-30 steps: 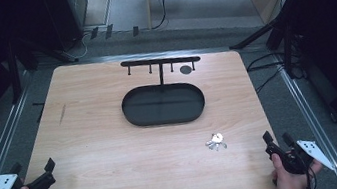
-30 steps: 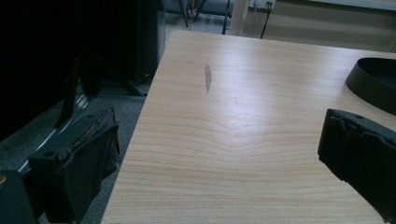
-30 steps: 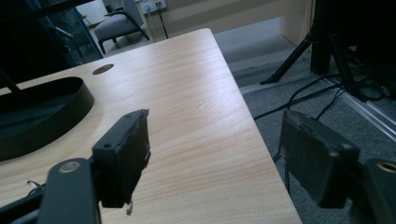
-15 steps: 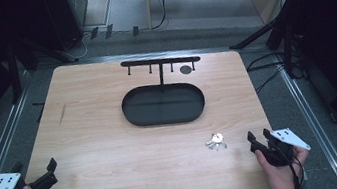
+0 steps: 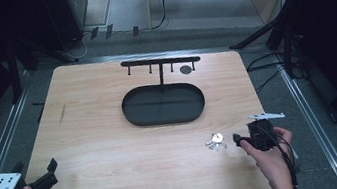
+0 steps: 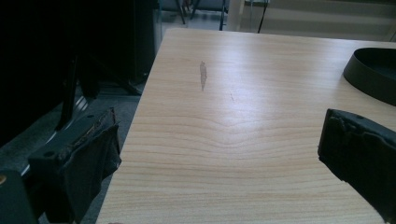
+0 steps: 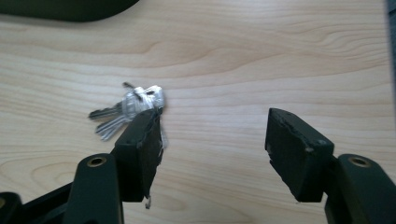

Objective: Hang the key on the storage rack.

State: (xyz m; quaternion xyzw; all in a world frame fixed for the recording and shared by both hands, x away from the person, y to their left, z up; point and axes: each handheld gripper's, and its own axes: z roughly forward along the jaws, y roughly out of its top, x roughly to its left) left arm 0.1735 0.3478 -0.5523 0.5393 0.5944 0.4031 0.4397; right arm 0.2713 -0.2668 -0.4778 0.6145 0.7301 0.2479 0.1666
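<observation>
High view: the pale wooden worktop [image 5: 111,133] takes up the middle of the frame. In its upper centre lies a black oval tray [image 5: 163,104], and just behind that stands a black rack with small hooks [image 5: 160,62] along a bar. The small bunch of silver keys [image 5: 215,141] lies flat on the wood in the lower right, apart from the tray. The right gripper [image 5: 242,140] sits just to the right of the keys, pointing at them, held by a hand that comes in from the bottom edge. The left gripper [image 5: 47,174] rests at the lower left corner, well apart from everything else, jaws spread.

Left gripper view: the two black jaws stand wide apart at the lower left and lower right of the frame with nothing but bare wood between them. A curved edge of the tray [image 6: 373,74] shows at the upper right.

Right gripper view: the jaws are spread and empty. The keys [image 7: 128,109] lie left of centre, just past the tip of the left-hand jaw and outside the gap rather than inside it.

As a judgement, the work is at its very start: the keys are approached but not yet gripped. Centring on them, closing, lifting and carrying them, probably to a hook or the tray, all remain.
</observation>
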